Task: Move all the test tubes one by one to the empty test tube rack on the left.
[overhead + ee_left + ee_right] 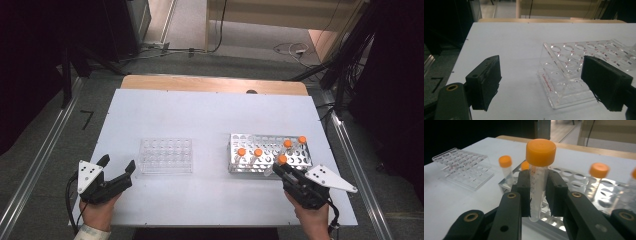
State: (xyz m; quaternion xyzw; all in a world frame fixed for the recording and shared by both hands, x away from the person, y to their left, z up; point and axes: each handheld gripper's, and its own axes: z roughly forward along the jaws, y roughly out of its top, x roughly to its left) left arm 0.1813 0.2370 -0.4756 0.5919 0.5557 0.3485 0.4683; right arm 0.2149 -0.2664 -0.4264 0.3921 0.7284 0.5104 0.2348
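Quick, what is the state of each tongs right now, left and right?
Left tongs: open, holding nothing, beside the clear rack.
Right tongs: closed on an orange-capped tube, at the metal rack.

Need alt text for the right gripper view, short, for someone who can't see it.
The right gripper clamps an orange-capped clear tube upright between its two black jaws, above the near edge of a metal rack. More orange-capped tubes stand in that rack behind it, and a clear plastic rack sits empty on the white table to the left.
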